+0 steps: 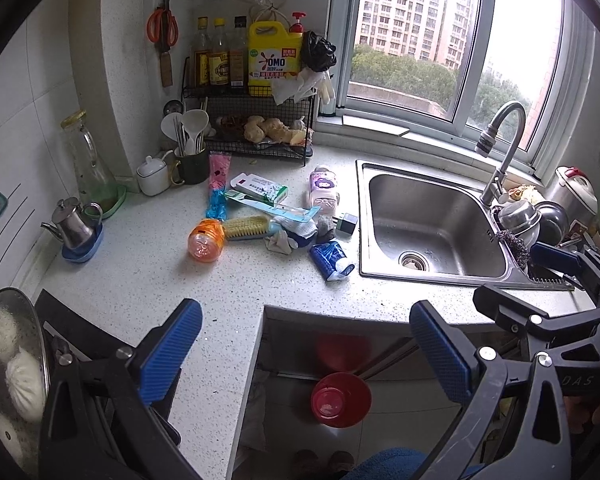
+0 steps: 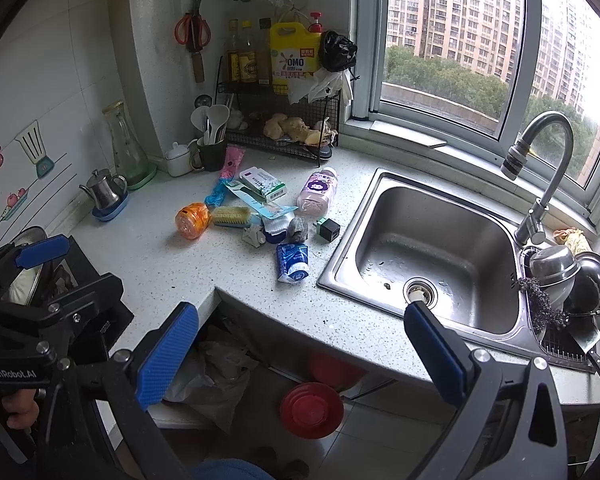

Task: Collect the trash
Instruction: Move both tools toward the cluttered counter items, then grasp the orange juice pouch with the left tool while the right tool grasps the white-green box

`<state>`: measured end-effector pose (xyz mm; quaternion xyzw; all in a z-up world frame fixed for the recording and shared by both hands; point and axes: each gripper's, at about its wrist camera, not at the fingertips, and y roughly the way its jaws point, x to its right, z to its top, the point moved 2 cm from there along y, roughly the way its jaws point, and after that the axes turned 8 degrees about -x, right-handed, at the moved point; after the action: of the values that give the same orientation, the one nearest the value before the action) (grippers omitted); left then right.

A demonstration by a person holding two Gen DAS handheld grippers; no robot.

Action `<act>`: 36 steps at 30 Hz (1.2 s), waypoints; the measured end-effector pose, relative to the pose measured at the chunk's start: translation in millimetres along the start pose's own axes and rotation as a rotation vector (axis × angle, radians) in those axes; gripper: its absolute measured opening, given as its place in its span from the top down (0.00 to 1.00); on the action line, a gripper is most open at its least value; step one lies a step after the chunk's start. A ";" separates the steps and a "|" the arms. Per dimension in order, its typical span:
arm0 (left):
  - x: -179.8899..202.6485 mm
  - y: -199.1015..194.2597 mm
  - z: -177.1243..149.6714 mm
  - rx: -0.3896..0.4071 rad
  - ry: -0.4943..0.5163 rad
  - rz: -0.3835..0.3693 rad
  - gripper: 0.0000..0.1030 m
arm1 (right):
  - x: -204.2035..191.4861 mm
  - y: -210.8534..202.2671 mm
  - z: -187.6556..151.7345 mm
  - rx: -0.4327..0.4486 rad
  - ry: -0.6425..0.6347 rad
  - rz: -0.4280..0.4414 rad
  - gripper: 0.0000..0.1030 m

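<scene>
While both claws, left claw (image 1: 306,356) and right claw (image 2: 300,358), are hanging wide open and empty, we are eyeing trash (image 1: 274,216) crowding the tabletop (image 1: 140,272); reaching carelessly risks rolling the orange jar (image 1: 206,239).

A home kitchen. A speckled table (image 2: 148,264) runs round a corner to a steel sink (image 2: 432,248) with a curved tap (image 2: 540,184) on the right, under a window (image 2: 452,40) that looks out on apartment blocks. At the far corner a wire rack (image 2: 284,120) holds sauce bottles (image 2: 244,56) and a yellow detergent jug (image 2: 292,56), with scissors (image 2: 193,28) hung on the tiled wall, a cup of spoons (image 2: 212,136) beside the rack, and bowls (image 2: 560,272) stacked right of the sink.
</scene>
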<state>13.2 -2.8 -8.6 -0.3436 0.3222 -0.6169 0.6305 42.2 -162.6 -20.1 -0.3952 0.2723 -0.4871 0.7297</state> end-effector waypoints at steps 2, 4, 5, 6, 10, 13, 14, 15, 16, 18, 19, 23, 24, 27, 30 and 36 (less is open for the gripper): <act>1.1 -1.1 -0.8 0.013 -0.004 -0.006 0.00 | 1.4 0.0 -0.8 0.000 0.001 0.006 0.00; 1.7 -0.4 -0.7 0.010 -0.012 -0.018 0.00 | 2.6 -0.1 -1.7 -0.001 0.002 0.010 0.00; 2.2 -0.2 -0.8 0.009 -0.014 -0.019 0.00 | 3.2 0.0 -1.7 -0.002 0.002 0.011 0.00; 3.1 -0.1 -0.7 0.010 -0.014 -0.019 0.00 | 4.0 0.2 -1.9 -0.003 0.003 0.012 0.00; 3.4 0.2 0.0 0.013 -0.014 -0.019 0.00 | 6.8 0.6 -2.0 -0.005 0.003 0.020 0.00; 5.4 1.4 1.6 0.028 -0.023 -0.033 0.00 | 8.0 2.1 -0.4 -0.003 -0.001 0.026 0.00; 6.4 2.3 1.8 0.029 -0.023 -0.032 0.00 | 8.8 2.7 -0.3 -0.001 -0.002 0.028 0.00; 7.3 3.6 2.8 0.026 -0.026 -0.028 0.00 | 10.3 3.6 -0.1 -0.001 -0.004 0.032 0.00; 8.1 4.8 3.6 0.024 -0.030 -0.022 0.00 | 11.2 4.6 -0.1 -0.004 -0.005 0.036 0.00; 8.3 7.4 6.4 0.025 -0.038 -0.020 0.00 | 12.9 7.1 1.2 -0.007 -0.013 0.044 0.00; 7.1 8.7 7.1 0.031 -0.045 -0.017 0.00 | 13.9 8.4 2.4 -0.007 -0.019 0.042 0.00; 0.7 16.4 14.6 0.016 -0.066 -0.017 0.00 | 21.9 15.2 10.5 -0.008 -0.026 0.040 0.00; -2.3 19.0 17.3 0.012 -0.068 -0.016 0.00 | 24.2 17.6 13.3 -0.011 -0.025 0.043 0.00; -13.7 28.6 29.5 -0.001 -0.077 -0.014 0.00 | 29.7 26.8 24.9 -0.014 -0.030 0.041 0.00; -27.9 42.2 45.0 -0.008 -0.064 0.009 0.00 | 31.1 44.2 42.0 -0.028 -0.044 0.035 0.00; -74.5 89.1 79.9 -0.056 -0.096 0.024 0.00 | 23.6 87.7 91.7 -0.047 -0.110 0.043 0.00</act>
<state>126.8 74.8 -39.5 -0.3866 0.3128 -0.5827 0.6428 166.3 -137.2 -44.8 -0.4325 0.2514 -0.4424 0.7443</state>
